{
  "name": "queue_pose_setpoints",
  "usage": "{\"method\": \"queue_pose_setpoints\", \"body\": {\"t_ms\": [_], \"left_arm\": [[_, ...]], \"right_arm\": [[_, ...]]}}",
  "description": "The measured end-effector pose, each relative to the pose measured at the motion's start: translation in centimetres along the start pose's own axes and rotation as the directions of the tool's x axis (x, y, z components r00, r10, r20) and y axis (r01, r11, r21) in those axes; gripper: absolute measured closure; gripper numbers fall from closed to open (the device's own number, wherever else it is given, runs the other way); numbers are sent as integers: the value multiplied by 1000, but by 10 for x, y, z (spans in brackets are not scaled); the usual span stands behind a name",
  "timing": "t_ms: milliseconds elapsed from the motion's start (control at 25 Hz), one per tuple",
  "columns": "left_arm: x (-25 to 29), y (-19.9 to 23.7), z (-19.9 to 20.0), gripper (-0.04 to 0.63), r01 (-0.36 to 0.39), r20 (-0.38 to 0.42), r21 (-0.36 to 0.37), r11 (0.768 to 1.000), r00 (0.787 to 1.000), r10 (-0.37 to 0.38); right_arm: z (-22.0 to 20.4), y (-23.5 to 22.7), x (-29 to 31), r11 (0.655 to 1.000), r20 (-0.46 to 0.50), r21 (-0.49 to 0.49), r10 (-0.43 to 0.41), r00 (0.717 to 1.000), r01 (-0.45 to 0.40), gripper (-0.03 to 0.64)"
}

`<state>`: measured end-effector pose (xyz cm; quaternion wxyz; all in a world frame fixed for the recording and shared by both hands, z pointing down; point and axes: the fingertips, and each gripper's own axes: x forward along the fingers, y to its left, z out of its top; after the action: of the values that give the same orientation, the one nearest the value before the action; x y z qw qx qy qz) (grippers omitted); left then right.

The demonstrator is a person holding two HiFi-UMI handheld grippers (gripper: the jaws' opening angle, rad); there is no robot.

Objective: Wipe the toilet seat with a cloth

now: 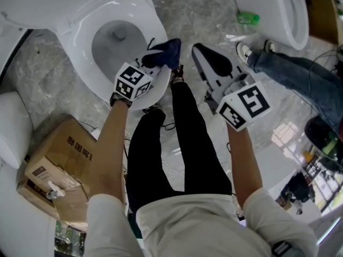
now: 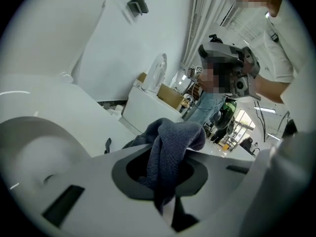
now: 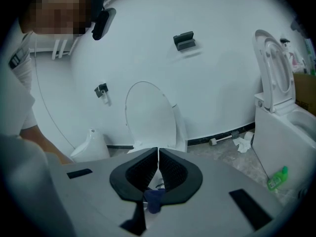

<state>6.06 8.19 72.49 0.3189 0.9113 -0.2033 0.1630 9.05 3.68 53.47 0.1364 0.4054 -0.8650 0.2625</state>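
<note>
The white toilet point(image 1: 80, 20) stands at the upper left of the head view, lid up and seat point(image 1: 155, 23) ringing the bowl. My left gripper point(image 1: 150, 64) hangs over the seat's near right rim, shut on a dark blue cloth point(image 1: 166, 52) that bunches out past its tips. In the left gripper view the cloth point(image 2: 170, 144) fills the gap between the jaws, with the seat rim point(image 2: 34, 127) to its left. My right gripper point(image 1: 196, 48) hovers over the floor just right of the toilet, shut and holding nothing. The right gripper view shows the closed jaws point(image 3: 158, 168) facing the raised lid point(image 3: 148, 115).
A cardboard box point(image 1: 59, 159) lies on the floor at the lower left, beside another white fixture point(image 1: 10, 127). A second toilet point(image 1: 284, 9) stands at the upper right with a green bottle point(image 1: 247, 18) by it. Another person's jeans leg point(image 1: 295, 74) reaches in from the right.
</note>
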Motion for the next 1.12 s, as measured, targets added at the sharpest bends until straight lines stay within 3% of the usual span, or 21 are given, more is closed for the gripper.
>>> {"method": "queue_pose_setpoints", "body": {"t_ms": [480, 920, 1120], "left_arm": [[-15, -46, -45, 560, 100, -164, 25, 995, 982, -95], [-42, -78, -85, 560, 222, -330, 95, 970, 927, -180], [-56, -80, -98, 560, 207, -347, 96, 974, 924, -162]], "right_arm": [[-22, 17, -8, 1000, -33, 28, -9, 999, 10, 584], [-37, 32, -6, 1000, -81, 15, 13, 997, -12, 584], [-42, 33, -4, 1000, -100, 8, 16, 995, -15, 584]]}}
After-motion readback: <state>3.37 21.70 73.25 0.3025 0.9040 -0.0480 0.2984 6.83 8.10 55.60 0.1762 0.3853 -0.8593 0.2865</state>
